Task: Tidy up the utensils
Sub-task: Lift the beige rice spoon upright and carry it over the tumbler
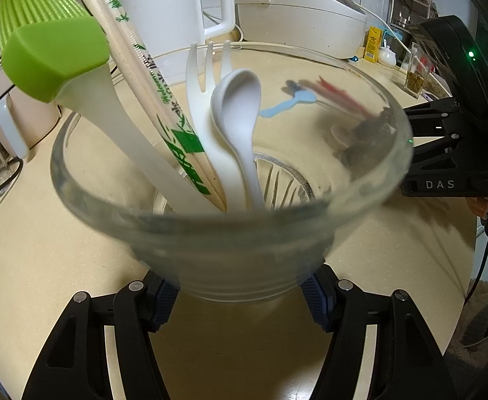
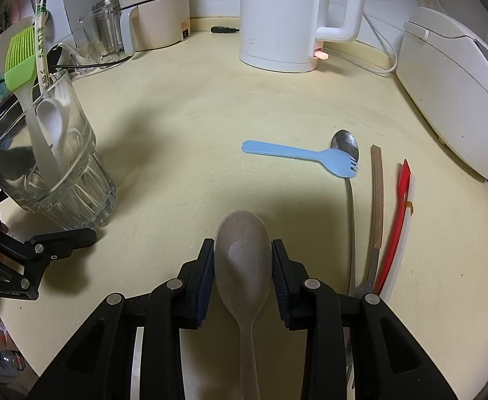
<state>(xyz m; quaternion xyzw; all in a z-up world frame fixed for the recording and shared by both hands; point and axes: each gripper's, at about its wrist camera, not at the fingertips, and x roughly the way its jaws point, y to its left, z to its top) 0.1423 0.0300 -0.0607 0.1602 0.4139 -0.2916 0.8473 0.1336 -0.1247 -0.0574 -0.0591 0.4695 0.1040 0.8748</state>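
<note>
My left gripper (image 1: 240,296) is shut on the base of a clear glass tumbler (image 1: 230,233), which is tilted. In it stand a green silicone brush (image 1: 50,53), wrapped chopsticks (image 1: 150,100), a white fork (image 1: 207,76) and a white spoon (image 1: 240,106). My right gripper (image 2: 243,280) is shut on a speckled beige spoon (image 2: 244,260), pads against the sides of its bowl. The glass tumbler (image 2: 57,173) appears at the left of the right wrist view. On the counter lie a blue spork (image 2: 297,156), a metal spoon (image 2: 347,146), a wooden-handled utensil (image 2: 377,196) and a red utensil (image 2: 400,220).
A white kettle (image 2: 290,16) stands at the back, a rice cooker (image 2: 453,83) at the right, a beige appliance (image 2: 157,16) and a glass jug (image 2: 107,33) at the back left. The cream counter (image 2: 194,116) runs between the tumbler and the loose utensils.
</note>
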